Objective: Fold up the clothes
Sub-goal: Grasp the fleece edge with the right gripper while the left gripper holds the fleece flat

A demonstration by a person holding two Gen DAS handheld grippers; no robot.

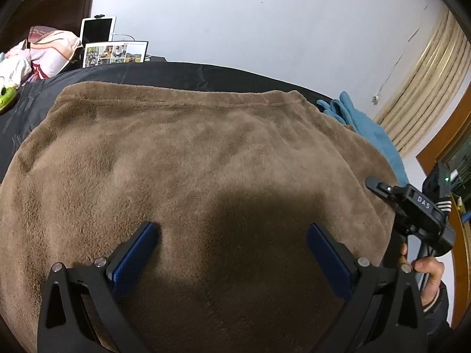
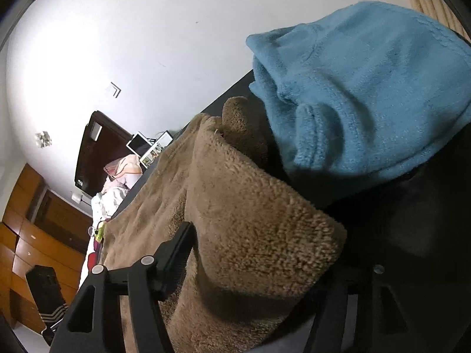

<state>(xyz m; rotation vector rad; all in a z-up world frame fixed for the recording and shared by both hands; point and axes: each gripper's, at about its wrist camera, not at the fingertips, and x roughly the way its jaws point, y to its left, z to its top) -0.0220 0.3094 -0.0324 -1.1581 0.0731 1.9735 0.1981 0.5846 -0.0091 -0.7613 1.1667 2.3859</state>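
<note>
Left wrist view: brown fleece garment (image 1: 191,153) spread flat on a dark bed (image 1: 35,103), filling the frame from 9 to 3 o'clock; hem edge runs along 12 o'clock. Left gripper (image 1: 232,235) has its blue fingers (image 1: 138,253) spread wide, resting on or just above the pile, nothing pinched. Blue garment (image 1: 371,126) lies folded at 2 o'clock, beside the brown one. Right gripper (image 1: 391,194) enters at 3 o'clock, a hand (image 1: 426,273) on its handle. Right wrist view: right gripper (image 2: 265,264) straddles a doubled-over edge of the brown fleece garment (image 2: 259,235); fingers (image 2: 176,253) partly apart, left pad just beside the cloth, right finger lost in shadow, so no firm pinch evident. Blue garment (image 2: 368,94) at 1 o'clock. Judgement: a fold is being laid down. To do it well, let the edge go cleanly, align it with the layer beneath, then smooth toward 12 o'clock with the left fingers; thick pile may spring back
</note>
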